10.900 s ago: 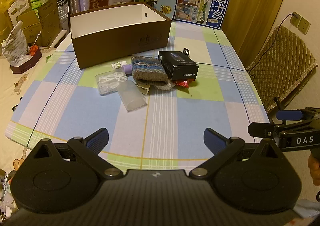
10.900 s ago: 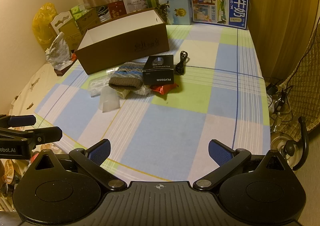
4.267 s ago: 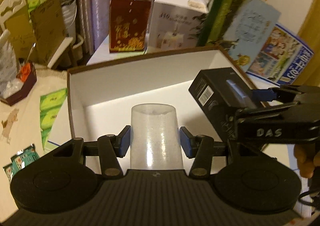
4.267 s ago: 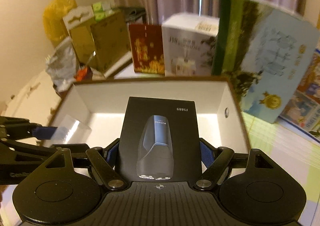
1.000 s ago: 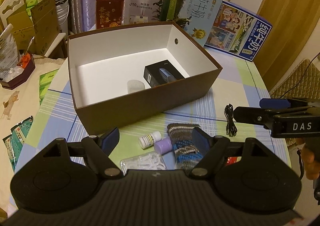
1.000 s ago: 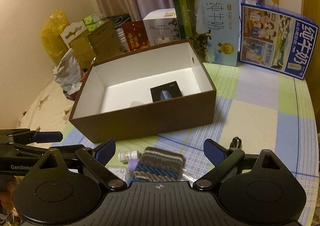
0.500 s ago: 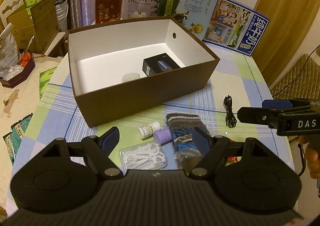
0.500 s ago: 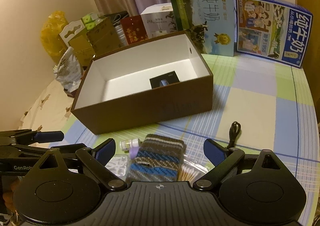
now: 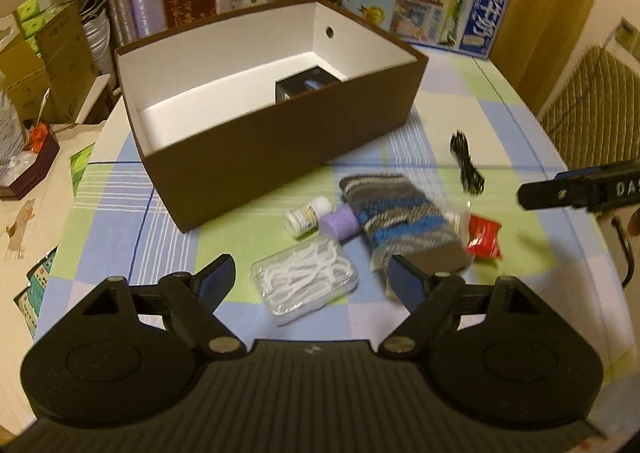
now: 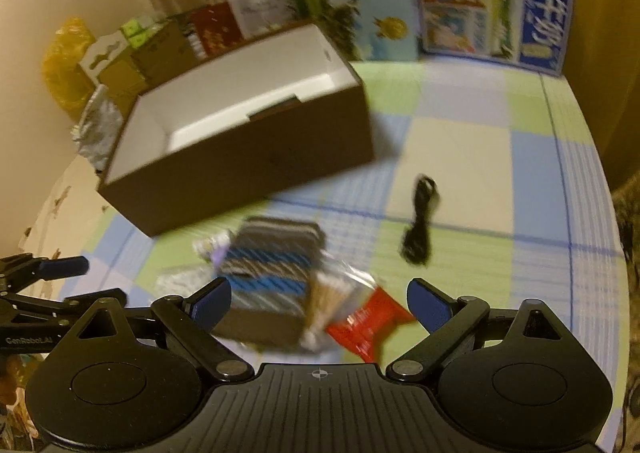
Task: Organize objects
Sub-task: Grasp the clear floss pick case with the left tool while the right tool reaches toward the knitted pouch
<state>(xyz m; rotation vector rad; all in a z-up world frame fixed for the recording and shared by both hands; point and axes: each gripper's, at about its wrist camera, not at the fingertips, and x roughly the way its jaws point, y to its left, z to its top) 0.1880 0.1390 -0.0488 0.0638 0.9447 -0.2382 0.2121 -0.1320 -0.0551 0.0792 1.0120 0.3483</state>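
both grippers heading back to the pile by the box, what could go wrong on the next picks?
1. The knitted pouch lies on a crinkly clear bag and touches the purple cap; grabbing it may drag neighbours.
2. The left gripper and right gripper, both open, aim at the same cluster and could collide.
3. The clear floss-pick case looks flat and slick; the jaws may slip off.

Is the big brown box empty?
No. The box has no lid, and a small black box sits inside on its white floor.
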